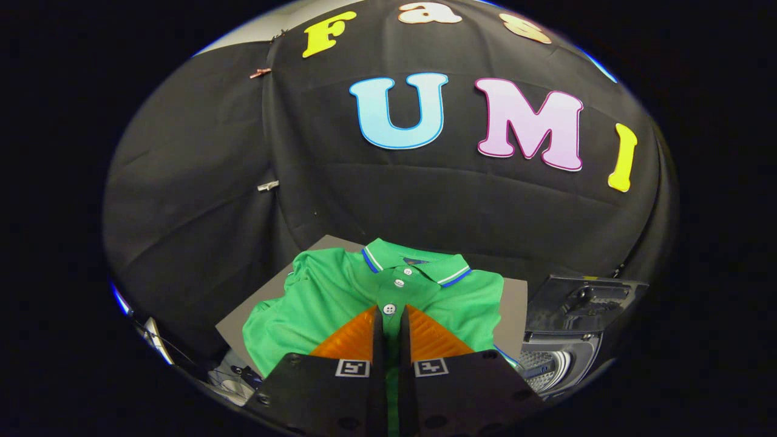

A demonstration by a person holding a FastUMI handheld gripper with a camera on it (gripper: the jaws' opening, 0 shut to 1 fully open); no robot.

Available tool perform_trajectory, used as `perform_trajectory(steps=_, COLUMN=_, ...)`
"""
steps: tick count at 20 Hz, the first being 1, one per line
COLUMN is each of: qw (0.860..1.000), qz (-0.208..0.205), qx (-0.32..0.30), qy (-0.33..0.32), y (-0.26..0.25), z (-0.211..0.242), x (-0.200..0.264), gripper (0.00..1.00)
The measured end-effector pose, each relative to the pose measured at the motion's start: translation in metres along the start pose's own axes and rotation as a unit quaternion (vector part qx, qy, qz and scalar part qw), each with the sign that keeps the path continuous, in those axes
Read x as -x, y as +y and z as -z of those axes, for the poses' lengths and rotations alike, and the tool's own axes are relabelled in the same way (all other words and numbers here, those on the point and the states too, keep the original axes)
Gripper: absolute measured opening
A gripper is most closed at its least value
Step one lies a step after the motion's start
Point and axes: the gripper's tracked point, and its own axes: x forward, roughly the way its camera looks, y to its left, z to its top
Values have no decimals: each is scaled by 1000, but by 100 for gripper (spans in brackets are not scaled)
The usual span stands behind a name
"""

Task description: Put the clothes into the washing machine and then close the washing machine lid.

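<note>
The gripper [391, 318] is pointing at a bright green polo shirt [340, 297] made of soft knit cloth. Its two fingers are sitting very close together, with only a thin strip of green showing between them. They are lying over the front of the shirt, right by the white buttons [390, 309]. They look like they are pinching a small fold of the cloth, but I cannot tell for sure if both fingers are really pressing on it.

Here is what could go wrong. If the pinch is only getting a tiny bit of cloth, the shirt may be slipping out when it is lifted. The shirt is big and floppy, so a sleeve may be hanging down and catching on the edge of the flat grey board [516, 303] or on the rim of the washing machine [561, 358]. If cloth is hanging over that rim, the dark lid [583, 300] may not be closing all the way.

The shirt is lying spread on the grey board, front side up. Its collar has blue and white stripes at the edge. The cloth is a bit bunchy at one sleeve. The washing machine is sitting just beside the board, with its lid standing open.
</note>
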Motion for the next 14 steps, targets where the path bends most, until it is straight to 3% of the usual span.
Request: perform_trajectory(steps=14, qw=984, qz=-175, qx=31, qy=-32, y=-111, z=-10, x=69, gripper=12)
